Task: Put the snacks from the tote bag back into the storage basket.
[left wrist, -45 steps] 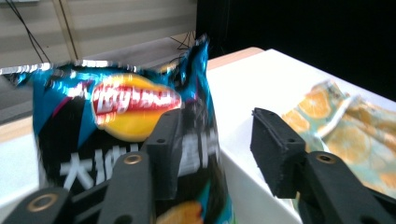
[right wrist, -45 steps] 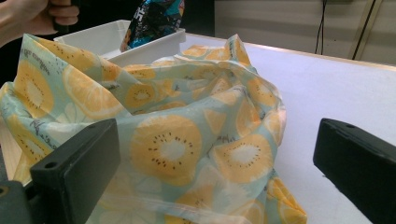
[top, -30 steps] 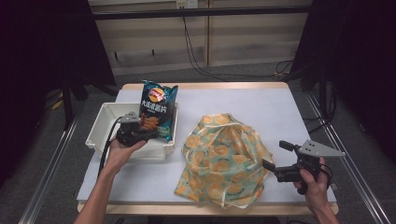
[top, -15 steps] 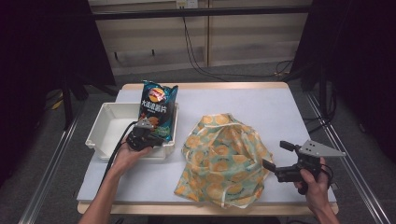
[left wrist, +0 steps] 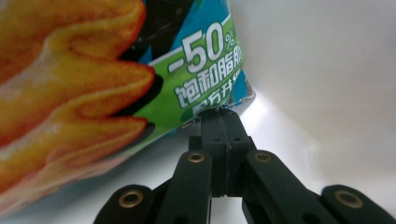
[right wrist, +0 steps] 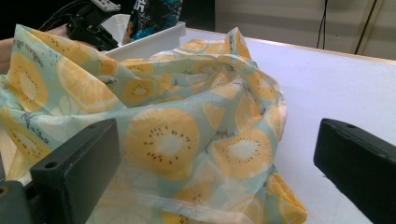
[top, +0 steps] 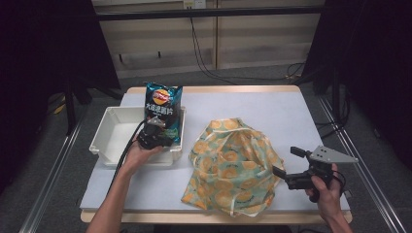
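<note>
Left claw [top: 156, 127] shifted nearer, pinching chip bag [top: 163, 112] bottom corner, right claw [top: 286, 165] spread.

A pale lavender-grey table [top: 291, 111] with a light wooden edge carries two things: a white plastic bin [top: 112, 133] at nine o'clock, and a crumpled orange-slice-print cloth bag [top: 233, 165] toward five o'clock, its lower hem reaching the near edge.

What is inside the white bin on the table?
The chip bag stands inside the white bin, pinched by the left gripper. The left part looks bare; the floor behind the bag is hidden.
</note>
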Available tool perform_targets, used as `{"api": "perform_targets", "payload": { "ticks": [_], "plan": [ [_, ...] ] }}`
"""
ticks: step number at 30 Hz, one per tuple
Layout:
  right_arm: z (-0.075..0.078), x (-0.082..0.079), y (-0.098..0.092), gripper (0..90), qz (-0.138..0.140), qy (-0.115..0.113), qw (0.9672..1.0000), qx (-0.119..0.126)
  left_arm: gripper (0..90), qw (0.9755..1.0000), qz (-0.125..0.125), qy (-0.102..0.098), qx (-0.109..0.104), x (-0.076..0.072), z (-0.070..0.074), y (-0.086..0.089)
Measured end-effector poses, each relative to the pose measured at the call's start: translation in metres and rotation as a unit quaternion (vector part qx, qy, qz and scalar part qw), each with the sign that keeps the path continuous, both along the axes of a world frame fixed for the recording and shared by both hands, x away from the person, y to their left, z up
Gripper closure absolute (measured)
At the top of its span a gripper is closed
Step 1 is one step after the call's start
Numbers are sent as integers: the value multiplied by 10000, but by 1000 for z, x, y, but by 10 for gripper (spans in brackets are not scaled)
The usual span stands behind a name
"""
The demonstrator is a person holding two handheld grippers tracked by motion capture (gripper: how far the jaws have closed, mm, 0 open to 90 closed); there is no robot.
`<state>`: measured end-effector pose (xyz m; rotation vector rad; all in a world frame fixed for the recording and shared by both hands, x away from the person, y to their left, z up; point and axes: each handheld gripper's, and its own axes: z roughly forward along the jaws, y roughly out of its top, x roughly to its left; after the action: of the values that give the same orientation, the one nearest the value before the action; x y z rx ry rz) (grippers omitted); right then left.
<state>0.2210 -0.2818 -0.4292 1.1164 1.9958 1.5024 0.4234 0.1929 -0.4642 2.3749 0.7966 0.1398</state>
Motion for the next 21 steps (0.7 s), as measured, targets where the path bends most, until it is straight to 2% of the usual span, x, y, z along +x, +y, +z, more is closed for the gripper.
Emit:
{"api": "perform_targets", "payload": {
  "ticks": [1, 2, 4, 5, 6, 7, 8, 10, 11, 13, 14, 15, 16, 17, 18, 21],
  "plan": [
    [0, 0, 0, 3, 11, -24, 10000, -20, 900, 10000, -46, 1, 64, 0, 2, -1],
    [0, 0, 0, 3, 16, -25, 10000, -15, 900, 9998, 128, 19, -137, -1, 0, -4],
    [0, 1, -1, 3, 5, -29, 10000, -29, 900, 9999, 112, 45, -78, 1, 0, -4],
    [-1, 1, -1, 3, 0, -21, 10000, -26, 900, 10000, 9, 6, 29, 4, 1, -3],
    [-1, 1, 0, 3, 7, -1, 10000, -5, 900, 10000, 55, 12, 12, 5, 1, -4],
    [-1, 1, 0, 3, 5, -1, 10000, -15, 900, 9997, 207, 45, -120, 5, -1, -6],
    [-2, 1, 0, 3, 18, -11, 10000, -41, 900, 10000, 41, 34, 57, 8, 1, -4],
    [-1, 1, 0, 3, 19, -14, 10000, -44, 900, 9999, 46, 18, 98, 9, 1, -4],
    [-1, 1, 0, 3, 14, -7, 10000, -30, 900, 9997, 238, 19, -82, 8, -1, -6],
    [-1, 1, 0, 3, 12, -7, 10000, -31, 900, 9997, 217, 38, -48, 10, -2, -6],
    [-1, 1, 1, 3, 10, 2, 10000, -15, 900, 9996, 241, 65, -103, 11, -3, -7],
    [-1, 1, 0, 3, 20, -2, 10000, -23, 897, 9999, 86, 61, 22, 14, -3, -5],
    [-1, 1, 0, 3, 21, -6, 10000, -25, 889, 9995, 254, 90, -152, 14, -5, -6],
    [-1, 1, 0, 3, 22, -8, 10000, -25, 876, 9999, 106, 95, -48, 16, -4, -4],
    [-1, 1, 0, 3, 23, -7, 10000, -20, 871, 9993, 284, 118, -225, 15, -6, -5],
    [-3, 2, 0, 3, 16, 15, 10000, -12, 841, 9993, 306, 31, -227, 14, -6, -7]
  ]
}}
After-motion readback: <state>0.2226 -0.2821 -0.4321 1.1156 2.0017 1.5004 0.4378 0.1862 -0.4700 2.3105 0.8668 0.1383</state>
